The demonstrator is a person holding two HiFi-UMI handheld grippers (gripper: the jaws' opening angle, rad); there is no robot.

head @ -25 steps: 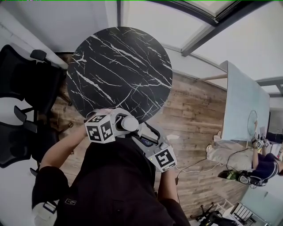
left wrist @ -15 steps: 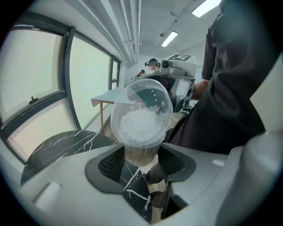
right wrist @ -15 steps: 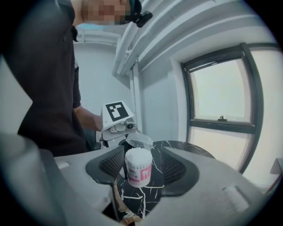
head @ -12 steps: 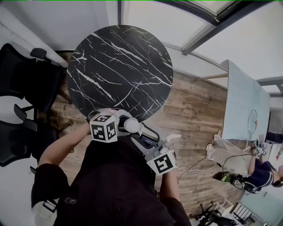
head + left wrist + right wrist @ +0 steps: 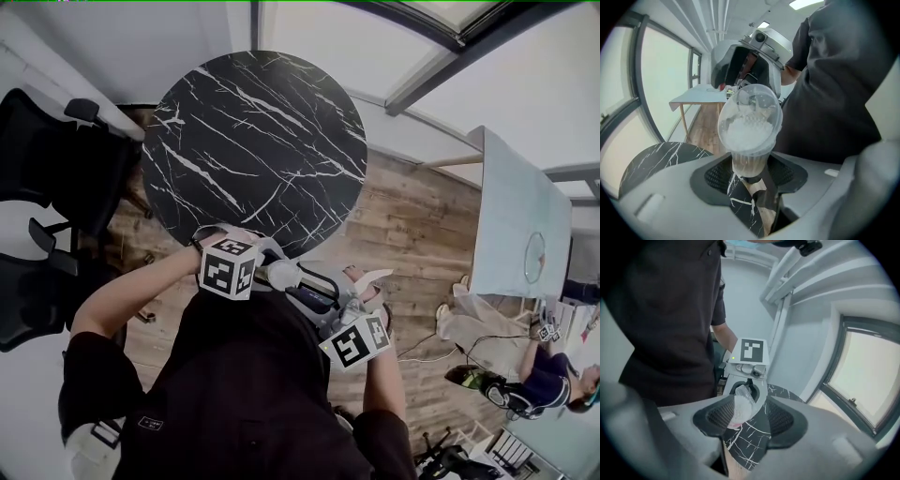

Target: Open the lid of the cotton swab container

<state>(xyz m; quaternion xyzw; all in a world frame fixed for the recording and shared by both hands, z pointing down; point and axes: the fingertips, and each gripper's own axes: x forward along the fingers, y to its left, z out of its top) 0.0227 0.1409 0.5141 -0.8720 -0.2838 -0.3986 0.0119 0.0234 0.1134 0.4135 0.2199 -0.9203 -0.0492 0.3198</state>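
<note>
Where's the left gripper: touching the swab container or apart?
Touching. The left gripper view shows the container clamped at its base between the left gripper's jaws, pads against both sides.

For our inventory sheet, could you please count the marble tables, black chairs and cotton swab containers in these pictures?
Marble table: 1
Black chairs: 2
Cotton swab container: 1
Total: 4

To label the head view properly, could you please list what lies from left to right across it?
Black office chairs, left gripper, cotton swab container, right gripper (its jaws have just been closing with the container between them), pale table. Marble table omitted: it spans both grippers.
</note>
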